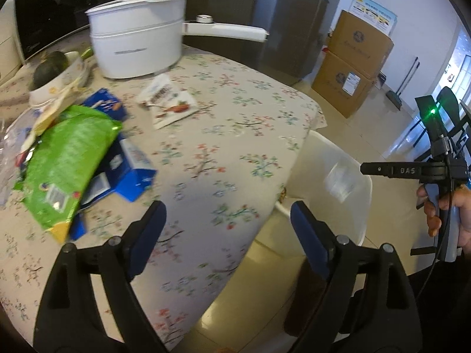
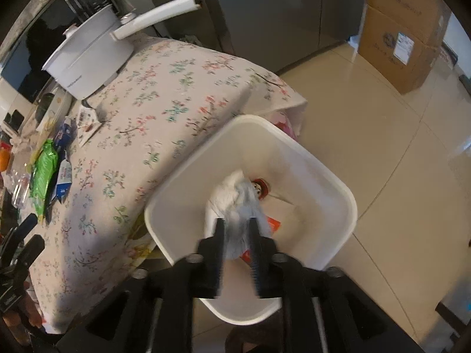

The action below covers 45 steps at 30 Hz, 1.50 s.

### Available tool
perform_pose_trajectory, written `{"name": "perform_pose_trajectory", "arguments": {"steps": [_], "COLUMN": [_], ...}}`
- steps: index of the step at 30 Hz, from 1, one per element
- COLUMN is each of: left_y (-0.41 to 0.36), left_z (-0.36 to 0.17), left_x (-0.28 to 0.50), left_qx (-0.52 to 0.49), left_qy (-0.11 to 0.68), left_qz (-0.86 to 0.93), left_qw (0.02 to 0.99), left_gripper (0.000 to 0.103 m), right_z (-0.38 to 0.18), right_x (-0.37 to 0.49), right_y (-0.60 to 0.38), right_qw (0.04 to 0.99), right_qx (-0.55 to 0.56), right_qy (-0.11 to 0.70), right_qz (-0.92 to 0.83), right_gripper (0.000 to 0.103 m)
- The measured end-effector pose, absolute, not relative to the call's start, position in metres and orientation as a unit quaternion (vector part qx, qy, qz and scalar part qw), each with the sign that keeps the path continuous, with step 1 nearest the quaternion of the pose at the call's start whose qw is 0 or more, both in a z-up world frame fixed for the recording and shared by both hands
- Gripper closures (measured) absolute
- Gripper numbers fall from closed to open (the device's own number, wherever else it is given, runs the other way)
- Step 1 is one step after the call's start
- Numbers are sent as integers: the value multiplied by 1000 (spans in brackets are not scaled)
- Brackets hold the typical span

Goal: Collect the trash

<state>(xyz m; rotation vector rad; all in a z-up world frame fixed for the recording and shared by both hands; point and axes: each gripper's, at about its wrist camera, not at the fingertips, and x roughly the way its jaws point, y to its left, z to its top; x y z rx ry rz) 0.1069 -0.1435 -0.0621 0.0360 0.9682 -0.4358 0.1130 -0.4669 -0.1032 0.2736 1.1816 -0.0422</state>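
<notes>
A white bin [image 2: 338,203] stands on the floor beside the table; it also shows in the left wrist view [image 1: 350,158]. My right gripper [image 2: 237,226] is over the bin with its jaws narrowly apart around a blurred crumpled white wrapper [image 2: 238,203]. Red and orange trash [image 2: 260,188] lies in the bin. My left gripper [image 1: 226,220] is open and empty above the table's edge. On the table lie a green bag [image 1: 67,158], a blue carton [image 1: 132,170] and a white snack packet [image 1: 169,100].
A white pot [image 1: 138,44] with a long handle stands at the back of the flowered tablecloth [image 1: 223,135]. A bowl [image 1: 56,79] holds a dark fruit. Cardboard boxes [image 1: 350,67] and a fridge [image 1: 294,23] stand behind on the tiled floor.
</notes>
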Motion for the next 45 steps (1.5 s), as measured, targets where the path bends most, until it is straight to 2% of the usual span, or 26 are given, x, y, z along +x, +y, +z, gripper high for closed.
{"name": "perform_pose_trajectory", "arguments": {"steps": [1,2,18,21,31,36,38,41,44,45], "left_y": [-137,-133,-34,-13,32,35,33,30,24,23], "left_z": [-61,-60,-50,-48,-48,-63,-70,-80,-91,-93], "left_x": [107,106,107,109,150,183,197,217,234,238], "left_qx": [16,15,-12,-18,-25,14,40,72,98,104], "left_qy": [461,461,459,457,455,449,445,442,443,444], "left_qz": [-203,-199,-116,-83,-4,12,17,22,20,21], "left_qw": [864,865,881,885,890,894,894,894,891,890], "left_gripper": [14,14,11,0,0,0,1,8,15,22], "right_z": [-99,-94,-71,-68,-54,-51,-52,-56,-59,-59], "right_x": [113,112,134,140,169,187,193,200,205,206], "right_y": [-463,-460,-394,-382,-331,-307,-303,-301,-303,-305], "right_qw": [827,833,847,848,859,862,862,859,857,856], "right_qx": [128,127,89,82,42,37,37,42,41,41], "right_qy": [546,538,524,523,509,502,503,508,512,513], "right_qz": [-24,-23,14,16,42,52,51,52,49,47], "right_gripper": [35,28,26,21,18,18,18,18,18,18]}}
